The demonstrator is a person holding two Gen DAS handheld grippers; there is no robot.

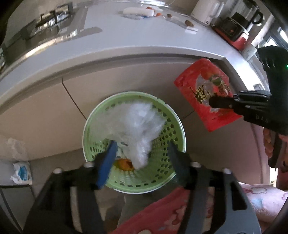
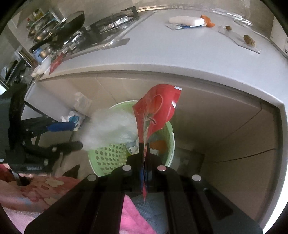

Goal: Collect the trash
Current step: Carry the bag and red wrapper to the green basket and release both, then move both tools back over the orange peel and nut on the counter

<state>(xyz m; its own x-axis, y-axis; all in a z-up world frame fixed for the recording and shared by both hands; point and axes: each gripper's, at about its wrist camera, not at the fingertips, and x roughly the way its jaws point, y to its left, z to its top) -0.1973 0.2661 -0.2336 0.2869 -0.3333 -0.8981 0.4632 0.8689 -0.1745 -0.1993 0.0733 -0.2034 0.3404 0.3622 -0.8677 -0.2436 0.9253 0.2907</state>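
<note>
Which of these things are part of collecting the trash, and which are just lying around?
Job:
- green bin
- clear plastic bag
- red wrapper
- orange peel

Lying about:
- frying pan
- kettle
- blender

- Left tongs (image 1: pixel 142 153): black frame, one finger (image 1: pixel 106 165) faced in blue, the other dark, round silver bolt heads across the body
- Right tongs (image 2: pixel 144 147): black, four silver bolt heads, faint pale lettering
- Pink flower-patterned clothing (image 2: pixel 36 190)
</note>
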